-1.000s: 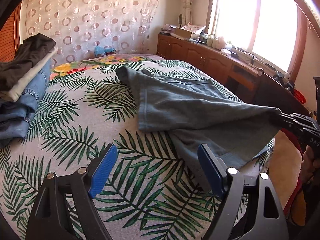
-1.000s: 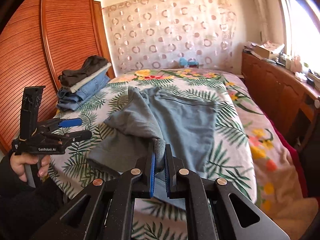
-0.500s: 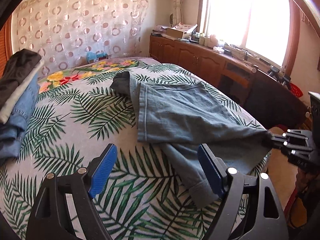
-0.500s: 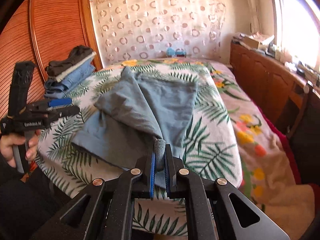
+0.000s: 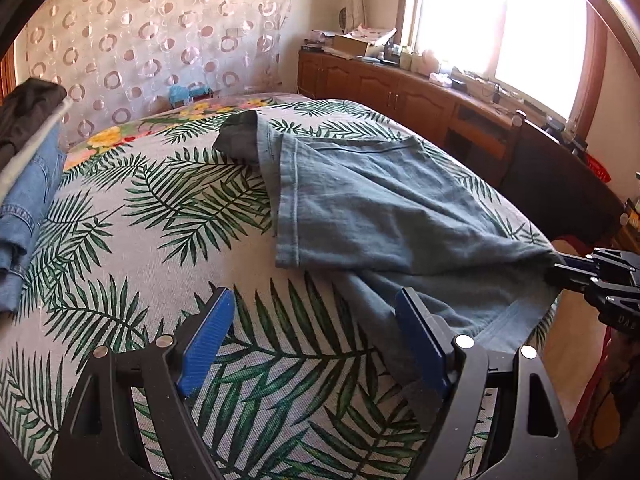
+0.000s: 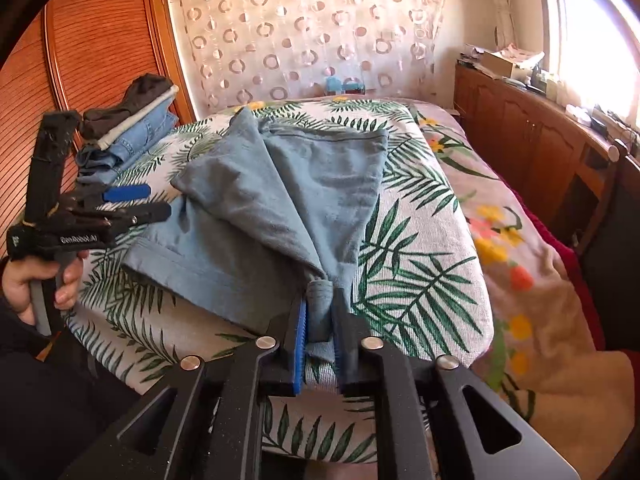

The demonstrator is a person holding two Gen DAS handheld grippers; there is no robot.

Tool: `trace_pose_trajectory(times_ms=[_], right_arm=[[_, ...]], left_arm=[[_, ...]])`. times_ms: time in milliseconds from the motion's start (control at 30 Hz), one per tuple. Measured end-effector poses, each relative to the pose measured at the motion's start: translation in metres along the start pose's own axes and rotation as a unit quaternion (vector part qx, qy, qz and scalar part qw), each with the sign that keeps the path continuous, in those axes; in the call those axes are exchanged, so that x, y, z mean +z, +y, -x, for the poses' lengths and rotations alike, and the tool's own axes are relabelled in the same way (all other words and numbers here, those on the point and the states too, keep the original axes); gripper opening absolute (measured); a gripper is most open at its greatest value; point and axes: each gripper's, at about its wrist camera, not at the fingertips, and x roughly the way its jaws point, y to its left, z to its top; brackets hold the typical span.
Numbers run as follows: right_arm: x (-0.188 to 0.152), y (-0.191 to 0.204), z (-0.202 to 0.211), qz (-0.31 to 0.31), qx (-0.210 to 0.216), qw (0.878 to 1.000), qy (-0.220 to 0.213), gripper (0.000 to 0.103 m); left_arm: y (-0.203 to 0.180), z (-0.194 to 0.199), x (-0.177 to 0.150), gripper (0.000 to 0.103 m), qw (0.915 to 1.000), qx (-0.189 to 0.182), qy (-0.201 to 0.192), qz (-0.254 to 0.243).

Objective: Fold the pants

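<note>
Presently: pants [image 6: 280, 200], blue-grey, lying partly folded across the near half of the bed [image 6: 432, 240], one leg doubled over the other, dark waistband end toward the curtain [image 6: 304, 32], hem ends toward the near edge. Right gripper [image 6: 320, 320]: closed tight on a bunched hem corner, cloth drawn taut in a ridge from the pinch up the garment; in the left view the same pinch shows at the bed's right edge [image 5: 560, 268]. Left gripper [image 5: 316, 340]: spread wide, holding nothing, hovering low over the bedspread with its right finger [image 5: 420, 340] just beside the lower leg's hem; in the right view it stands at the bed's left side [image 6: 128, 204], in the person's hand [image 6: 36, 284]. Step judged: straightening and aligning the legs before the crosswise fold; task early to middling. Next move calls for the free gripper to close on the loose hem near it, so both corners can be carried together toward the waistband without skewing the layers. Surroundings: stack [image 6: 128, 128] of folded clothes at the far left corner, wardrobe [image 6: 92, 40] behind it, cabinets [image 6: 540, 128] under the window [image 5: 520, 20].
</note>
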Motion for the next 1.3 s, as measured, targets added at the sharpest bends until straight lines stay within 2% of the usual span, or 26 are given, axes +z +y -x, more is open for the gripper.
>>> trace_pose_trajectory(times_ms=[67, 167, 300, 433, 633, 900, 1067, 1300], right_arm=[[0.003, -0.001, 0.002, -0.001, -0.012, 1.0, -0.002, 0.029], [0.008, 0.001, 0.004, -0.005, -0.012, 1.0, -0.012, 0.034], [0.021, 0.007, 0.001, 0.001, -0.015, 1.0, -0.025, 0.038], [0.036, 0.019, -0.012, 0.008, 0.001, 0.999, -0.04, 0.043], [0.054, 0.045, -0.052, 0.027, 0.05, 0.998, -0.038, 0.043], [0.076, 0.072, -0.105, 0.06, 0.089, 0.994, -0.016, 0.043], [0.087, 0.08, -0.131, 0.071, 0.095, 0.993, 0.009, 0.043], [0.094, 0.099, -0.145, 0.098, 0.112, 0.989, 0.011, 0.043]], left_arm=[[0.002, 0.002, 0.001, 0.083, 0.9999, 0.009, -0.005, -0.004], [0.009, 0.008, 0.004, 0.083, 0.9993, 0.028, -0.024, -0.007], [0.025, 0.014, 0.005, 0.083, 0.9983, 0.036, -0.043, 0.013], [0.039, 0.022, 0.002, 0.083, 0.996, 0.044, -0.07, 0.034], [0.048, 0.032, 0.0, 0.083, 0.9925, 0.043, -0.099, 0.057], [0.052, 0.04, -0.006, 0.083, 0.989, 0.061, -0.12, 0.061], [0.056, 0.041, -0.007, 0.083, 0.9873, 0.066, -0.124, 0.074], [0.059, 0.045, -0.01, 0.083, 0.9831, 0.073, -0.145, 0.084]])
